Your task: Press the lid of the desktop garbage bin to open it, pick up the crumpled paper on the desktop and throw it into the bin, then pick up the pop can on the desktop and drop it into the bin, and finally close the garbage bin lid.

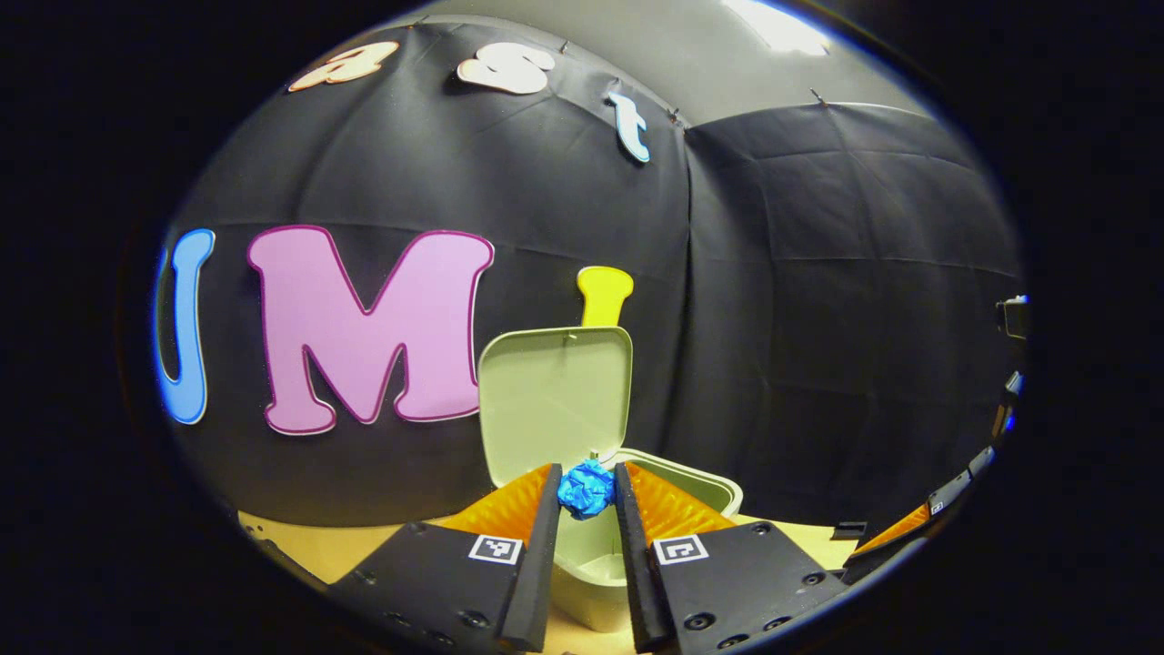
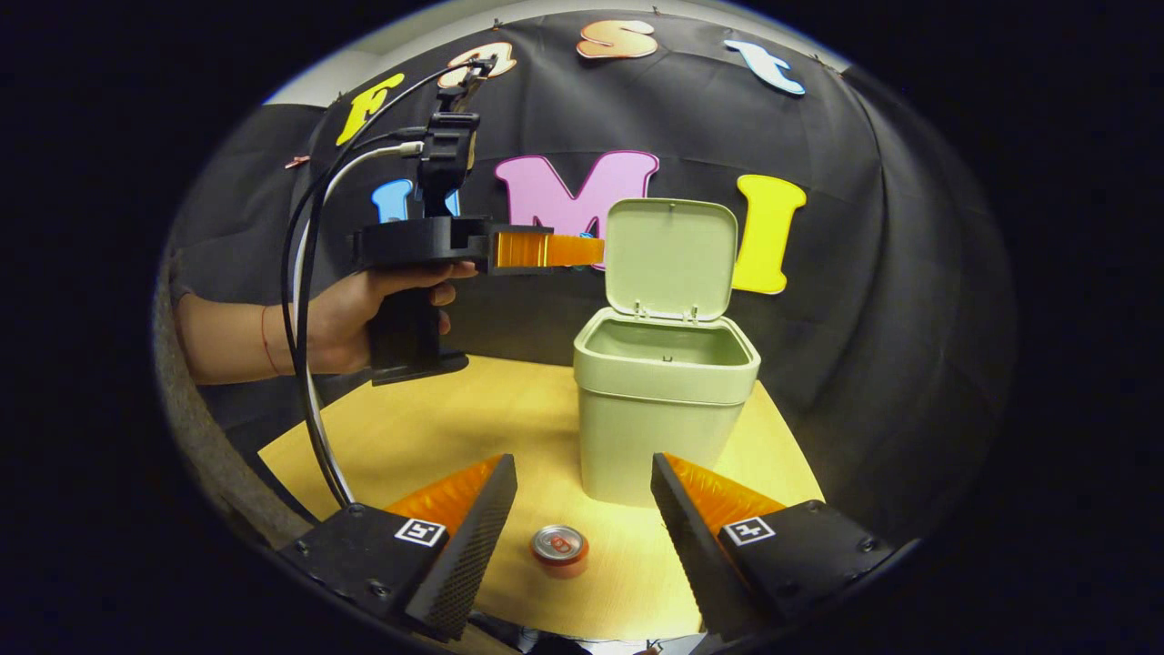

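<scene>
In the left gripper view my left gripper [image 1: 587, 496] is shut on a crumpled blue paper ball [image 1: 587, 488], held above the near rim of the pale green bin [image 1: 700, 482]. The bin's lid [image 1: 556, 405] stands upright, open. In the right gripper view the same bin [image 2: 664, 400] stands on the wooden table with its lid [image 2: 671, 256] up. The left gripper [image 2: 582, 250], held by a hand [image 2: 364, 314], hovers to the left of the lid, above the bin's height. An upright pop can [image 2: 559, 548] stands between the fingers of my open right gripper [image 2: 582, 537], below them.
The wooden table [image 2: 436, 437] reaches left of and in front of the bin. Cables [image 2: 305, 273] hang from the left gripper down past the table's left edge. Black cloth walls close the booth behind and beside the bin. My right gripper's edge [image 1: 909, 523] appears at far right.
</scene>
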A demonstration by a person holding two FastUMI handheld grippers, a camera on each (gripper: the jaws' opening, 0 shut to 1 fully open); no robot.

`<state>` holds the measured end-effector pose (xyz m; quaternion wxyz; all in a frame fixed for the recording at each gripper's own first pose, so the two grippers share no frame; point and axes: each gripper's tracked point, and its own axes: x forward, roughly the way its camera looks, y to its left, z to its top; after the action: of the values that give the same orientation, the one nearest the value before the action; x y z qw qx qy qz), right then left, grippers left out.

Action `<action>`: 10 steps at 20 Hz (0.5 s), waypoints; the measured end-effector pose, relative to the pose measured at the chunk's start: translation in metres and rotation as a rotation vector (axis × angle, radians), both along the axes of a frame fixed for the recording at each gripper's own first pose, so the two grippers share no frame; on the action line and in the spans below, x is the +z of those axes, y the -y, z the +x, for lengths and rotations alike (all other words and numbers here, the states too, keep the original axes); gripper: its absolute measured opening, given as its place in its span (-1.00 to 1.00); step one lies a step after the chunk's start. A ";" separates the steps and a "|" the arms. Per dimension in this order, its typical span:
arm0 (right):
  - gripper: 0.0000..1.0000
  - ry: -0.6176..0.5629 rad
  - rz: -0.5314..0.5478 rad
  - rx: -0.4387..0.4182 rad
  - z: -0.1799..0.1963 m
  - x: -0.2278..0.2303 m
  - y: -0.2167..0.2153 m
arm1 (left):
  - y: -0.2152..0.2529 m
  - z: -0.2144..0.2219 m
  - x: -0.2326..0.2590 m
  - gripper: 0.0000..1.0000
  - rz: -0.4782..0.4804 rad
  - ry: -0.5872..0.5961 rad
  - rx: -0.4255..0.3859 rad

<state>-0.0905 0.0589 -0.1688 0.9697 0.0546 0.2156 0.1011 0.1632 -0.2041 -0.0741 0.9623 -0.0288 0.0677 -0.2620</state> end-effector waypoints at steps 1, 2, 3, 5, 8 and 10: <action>0.89 -0.002 -0.002 -0.008 0.001 -0.002 0.002 | 0.003 0.005 -0.006 -0.23 0.006 -0.011 -0.003; 0.89 -0.005 -0.005 -0.014 0.002 -0.003 0.005 | 0.006 0.011 -0.013 -0.23 0.012 -0.026 -0.010; 0.89 -0.009 -0.007 -0.021 0.002 -0.004 0.007 | 0.009 0.014 -0.019 -0.23 0.016 -0.043 -0.015; 0.89 -0.020 -0.011 -0.036 0.003 -0.008 0.013 | 0.014 0.021 -0.034 -0.14 0.024 -0.072 -0.024; 0.89 -0.036 -0.017 -0.056 0.005 -0.014 0.019 | 0.018 0.031 -0.056 -0.23 0.040 -0.116 -0.026; 0.89 -0.047 -0.020 -0.066 0.005 -0.018 0.022 | 0.021 0.036 -0.068 -0.19 0.047 -0.142 -0.028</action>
<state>-0.0855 0.0365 -0.1864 0.9677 0.0543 0.2373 0.0656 0.1997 -0.2249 -0.1424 0.9517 -0.0237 0.1424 -0.2710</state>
